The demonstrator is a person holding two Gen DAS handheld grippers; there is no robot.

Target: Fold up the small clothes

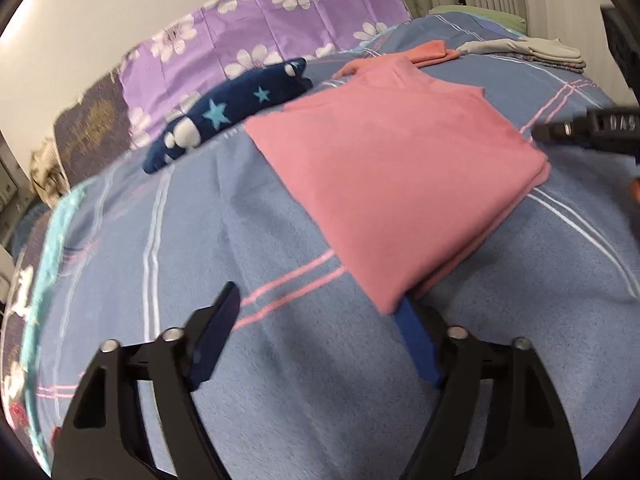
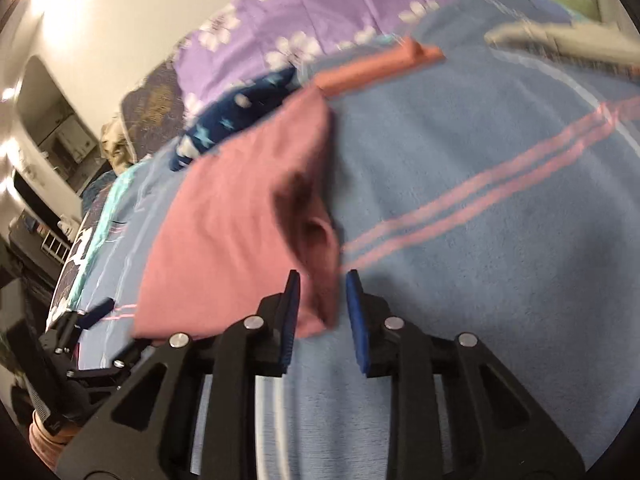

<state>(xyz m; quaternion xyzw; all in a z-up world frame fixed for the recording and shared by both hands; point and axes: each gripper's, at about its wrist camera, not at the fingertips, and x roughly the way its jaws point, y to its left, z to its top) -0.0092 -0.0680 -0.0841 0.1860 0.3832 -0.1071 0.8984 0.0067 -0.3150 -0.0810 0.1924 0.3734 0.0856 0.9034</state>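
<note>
A bed covered by a blue blanket with pink and white stripes (image 1: 200,240) is seen, backed by a purple floral pillow (image 1: 260,20). A folded pink fabric garment (image 1: 392,168) is laid on it; its near corner is overlapped onto one finger of the released left hand-held gripper (image 1: 320,312), and its edge is placed between the parted fingers of the right hand-held gripper (image 2: 323,300).

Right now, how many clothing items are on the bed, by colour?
Pink: 2, the folded pink garment and a smaller pink piece behind it
Navy with stars: 1
Grey, folded stack: count unclear, taken as 1
Total: 4
</note>
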